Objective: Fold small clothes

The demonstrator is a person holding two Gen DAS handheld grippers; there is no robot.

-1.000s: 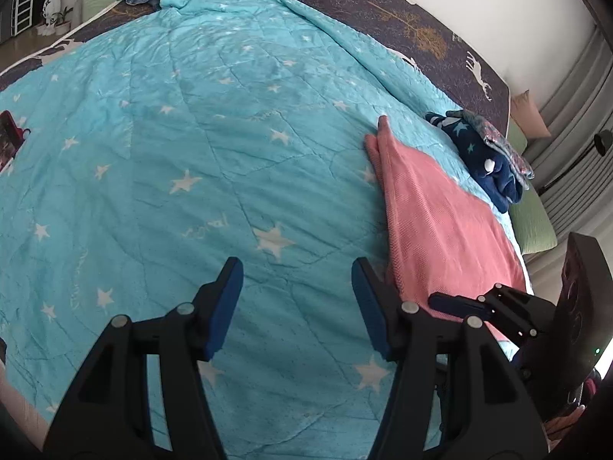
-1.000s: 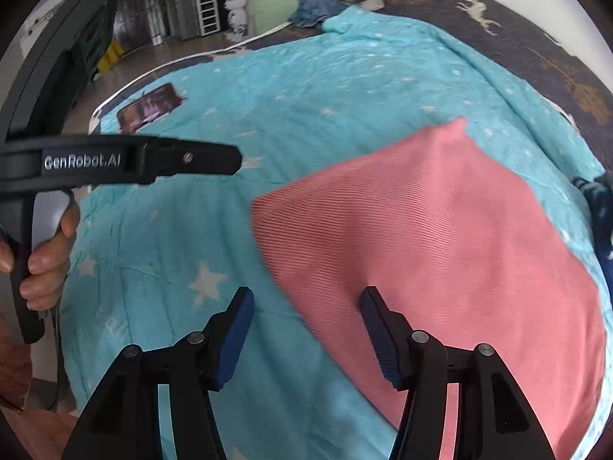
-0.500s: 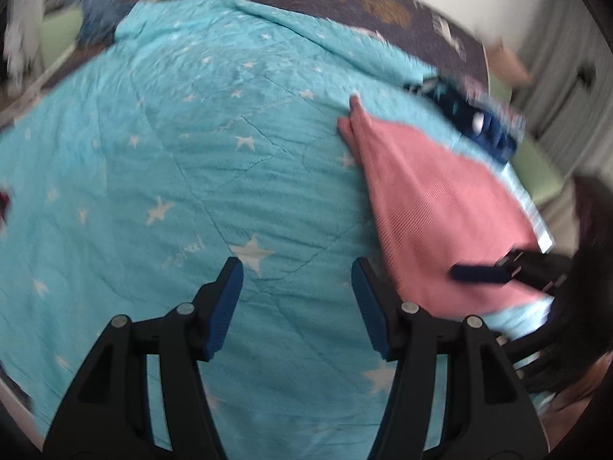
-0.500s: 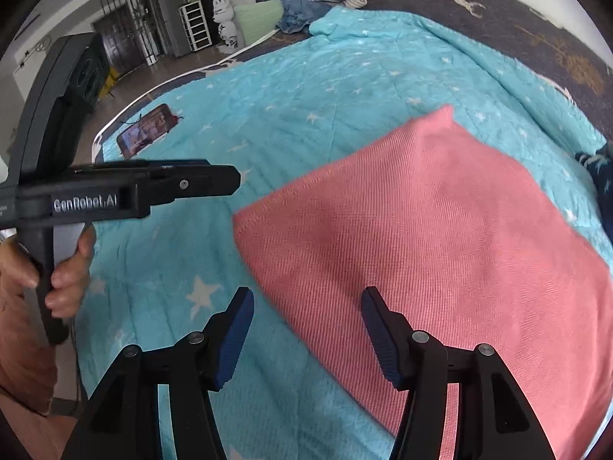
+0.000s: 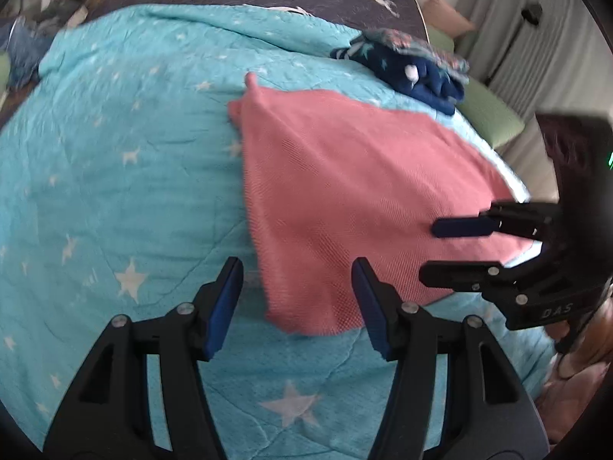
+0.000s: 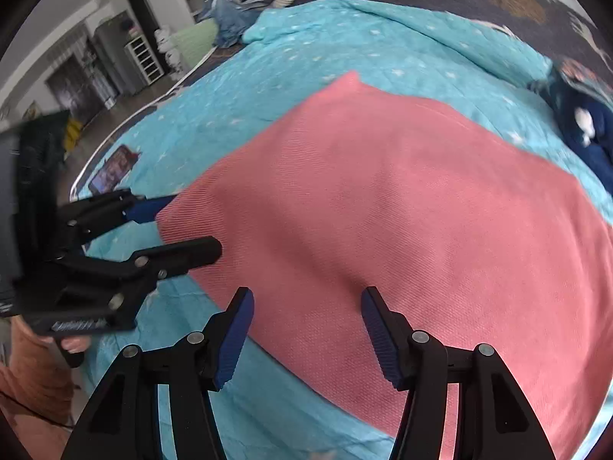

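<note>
A pink cloth lies flat on the turquoise star-print quilt; it also shows in the right wrist view. My left gripper is open and empty, hovering over the cloth's near left corner. It also shows in the right wrist view at the cloth's left corner. My right gripper is open and empty above the cloth's near edge. It also shows in the left wrist view over the cloth's right side.
A pile of folded dark blue clothes lies at the far right of the quilt, also in the right wrist view. A phone lies near the bed's left edge. Jeans are heaped at the far end.
My left gripper has swung right toward the pink cloth, now over its near corner. My right gripper has moved in lower over the cloth. Both stay open.
</note>
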